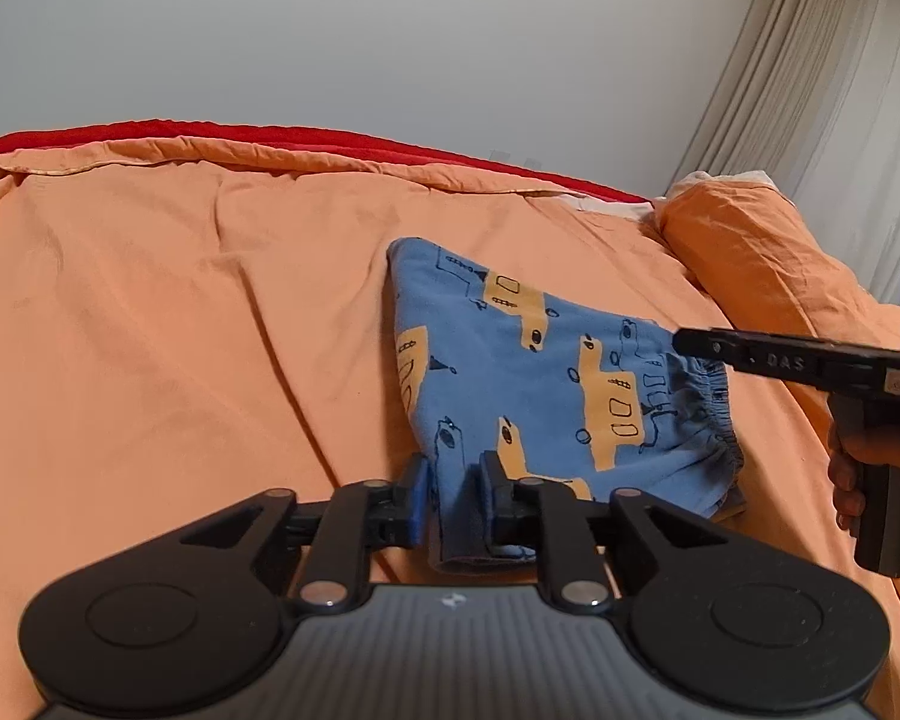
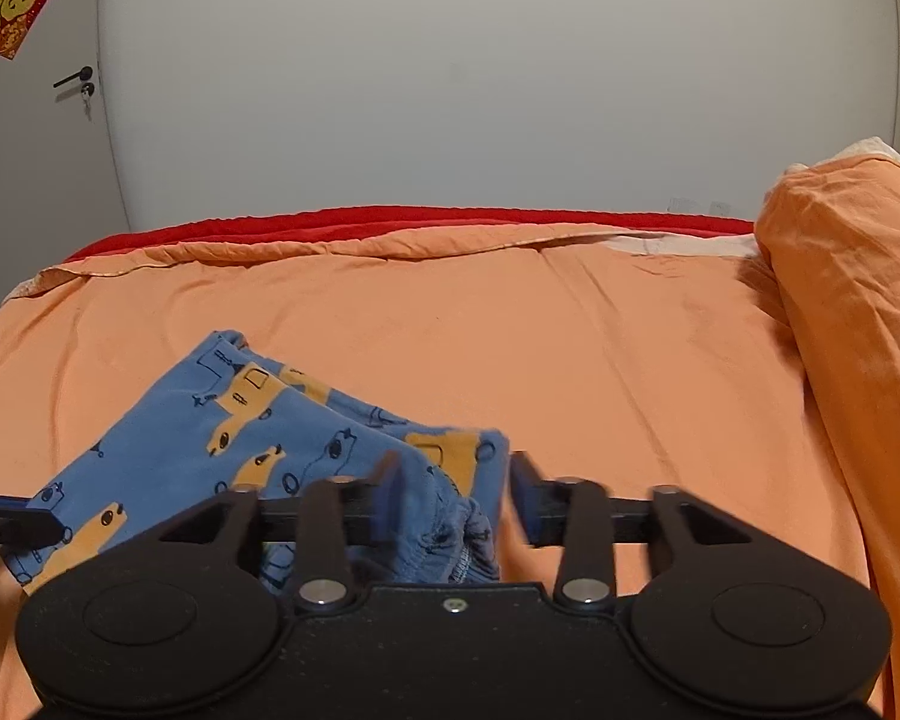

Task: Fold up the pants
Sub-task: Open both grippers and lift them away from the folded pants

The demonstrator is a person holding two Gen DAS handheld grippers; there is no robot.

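The blue pants (image 1: pixel 528 372) with orange vehicle prints lie folded on the orange bed sheet (image 1: pixel 150 330). My left gripper (image 1: pixel 455 495) is shut on the near cuff edge of the pants, with cloth pinched between its fingers. In the right wrist view the pants (image 2: pixel 222 438) lie at lower left. My right gripper (image 2: pixel 457 495) is open, its jaws spread around the gathered elastic waistband (image 2: pixel 450 540). The right gripper's finger also shows in the left wrist view (image 1: pixel 750 357), over the waistband, held by a hand. The left gripper's tip shows at the left edge of the right wrist view (image 2: pixel 24 525).
An orange pillow (image 2: pixel 858 312) lies at the right. A folded orange duvet edge and a red blanket (image 2: pixel 390 222) run along the far side of the bed. A grey wall stands behind, a door (image 2: pixel 30 120) at far left, a curtain (image 1: pixel 822 90) at right.
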